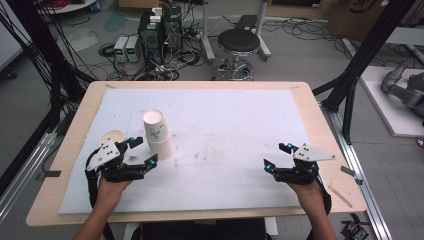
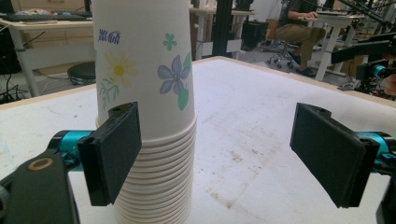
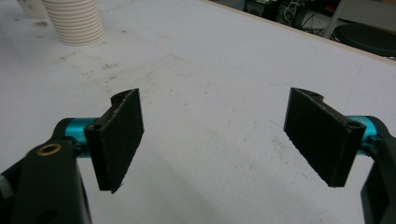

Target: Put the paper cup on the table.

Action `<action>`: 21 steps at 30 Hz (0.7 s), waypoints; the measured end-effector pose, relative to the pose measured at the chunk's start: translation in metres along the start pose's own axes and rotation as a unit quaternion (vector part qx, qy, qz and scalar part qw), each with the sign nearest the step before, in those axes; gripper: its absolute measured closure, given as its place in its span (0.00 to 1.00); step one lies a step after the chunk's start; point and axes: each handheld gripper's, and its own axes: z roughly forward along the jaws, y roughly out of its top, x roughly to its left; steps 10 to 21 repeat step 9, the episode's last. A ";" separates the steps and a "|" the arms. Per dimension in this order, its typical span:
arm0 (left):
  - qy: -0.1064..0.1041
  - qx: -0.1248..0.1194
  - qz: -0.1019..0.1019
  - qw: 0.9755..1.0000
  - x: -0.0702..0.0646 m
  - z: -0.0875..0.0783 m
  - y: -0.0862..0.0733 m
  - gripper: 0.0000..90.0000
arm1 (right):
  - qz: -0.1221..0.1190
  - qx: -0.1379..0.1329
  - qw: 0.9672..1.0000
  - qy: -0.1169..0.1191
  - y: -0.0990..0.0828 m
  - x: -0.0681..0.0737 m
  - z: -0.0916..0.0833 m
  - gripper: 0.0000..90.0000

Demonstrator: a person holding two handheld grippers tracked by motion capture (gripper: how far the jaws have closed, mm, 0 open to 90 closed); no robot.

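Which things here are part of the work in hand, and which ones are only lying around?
Part of the work:
- stack of paper cups
- left gripper, open beside the stack
- single cup behind the left gripper

Lying around:
- black stool
- electronics and cables on the floor
- wooden stick at the table's edge

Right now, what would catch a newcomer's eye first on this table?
The tall stack of flowered paper cups, upside down on the left of the white mat. The left hand-held gripper sits open beside it, one pad near the stacked rims. The right hand-held gripper waits open over bare mat, far right.
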 end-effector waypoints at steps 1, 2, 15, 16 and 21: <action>0.000 0.000 0.000 1.000 0.000 0.000 0.000 0.18 | 0.001 0.000 1.000 0.001 0.000 0.000 0.000 0.22; 0.000 0.001 0.000 1.000 0.001 0.000 -0.001 0.18 | 0.001 -0.001 1.000 0.000 0.000 0.000 0.000 0.23; 0.007 -0.002 0.000 1.000 0.003 -0.003 -0.001 0.18 | 0.000 -0.001 1.000 0.000 0.000 -0.001 0.001 0.23; 0.007 -0.002 0.000 1.000 0.003 -0.003 -0.001 0.18 | 0.000 -0.001 1.000 0.000 0.000 -0.001 0.001 0.23; 0.007 -0.002 0.000 1.000 0.003 -0.003 -0.001 0.18 | 0.000 -0.001 1.000 0.000 0.000 -0.001 0.001 0.23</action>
